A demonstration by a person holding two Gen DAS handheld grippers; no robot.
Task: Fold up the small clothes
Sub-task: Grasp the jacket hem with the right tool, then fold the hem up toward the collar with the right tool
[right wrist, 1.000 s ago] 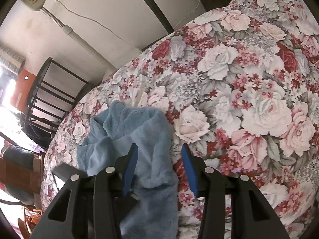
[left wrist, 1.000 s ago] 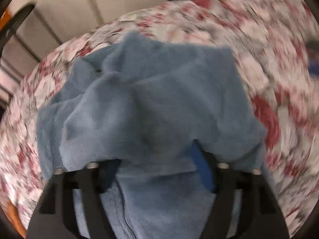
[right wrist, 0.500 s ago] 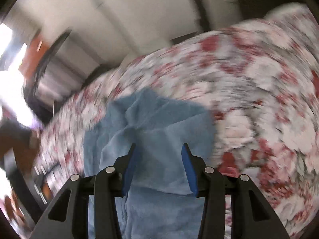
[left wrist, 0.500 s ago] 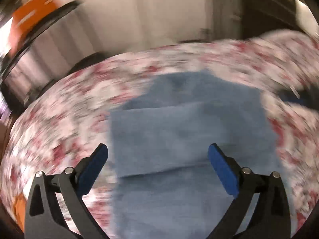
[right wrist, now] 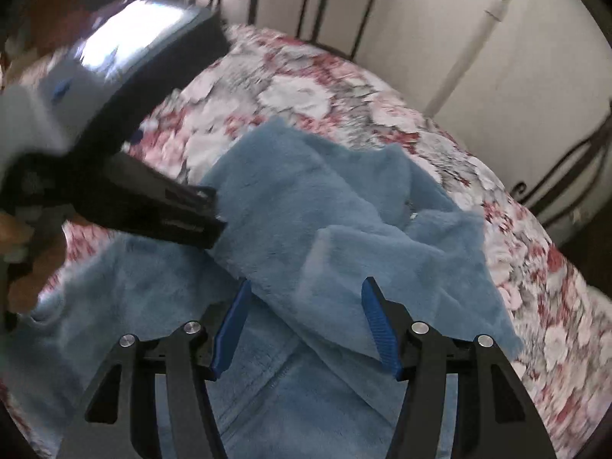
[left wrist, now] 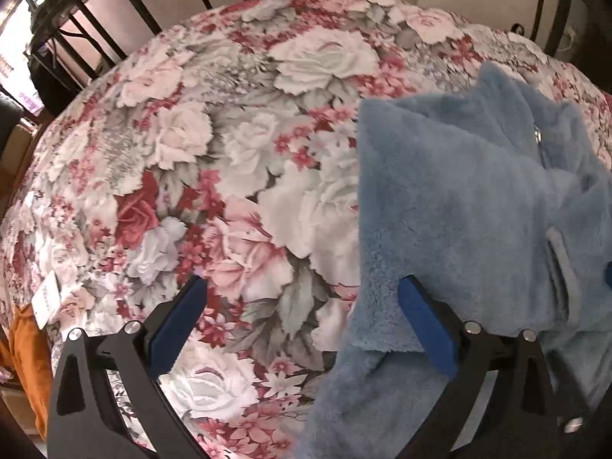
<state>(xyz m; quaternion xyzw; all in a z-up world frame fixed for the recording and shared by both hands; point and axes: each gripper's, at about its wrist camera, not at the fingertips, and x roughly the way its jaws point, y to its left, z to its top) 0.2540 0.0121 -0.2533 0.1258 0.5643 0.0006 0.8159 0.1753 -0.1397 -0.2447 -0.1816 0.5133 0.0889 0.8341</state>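
A fluffy light-blue garment [left wrist: 459, 206] lies partly folded on the floral bedspread [left wrist: 237, 160], at the right of the left wrist view. My left gripper [left wrist: 302, 306] is open wide and empty, its right finger [left wrist: 424, 325] at the garment's left edge. In the right wrist view the garment [right wrist: 344, 237] fills the middle, a folded flap lying across it. My right gripper [right wrist: 306, 317] is open and empty just above the flap. The left gripper's body [right wrist: 153, 206] shows at the left there, beside the garment's edge.
A black metal bed frame [left wrist: 114, 19] runs along the far edge, with a pale wall behind. An orange cloth [left wrist: 26, 344] hangs at the bed's lower left edge. A white pipe [right wrist: 474, 38] runs down the wall.
My left gripper let go of the garment, opened wide and swung left over the bedspread. My right gripper opened further and moved over the folded garment.
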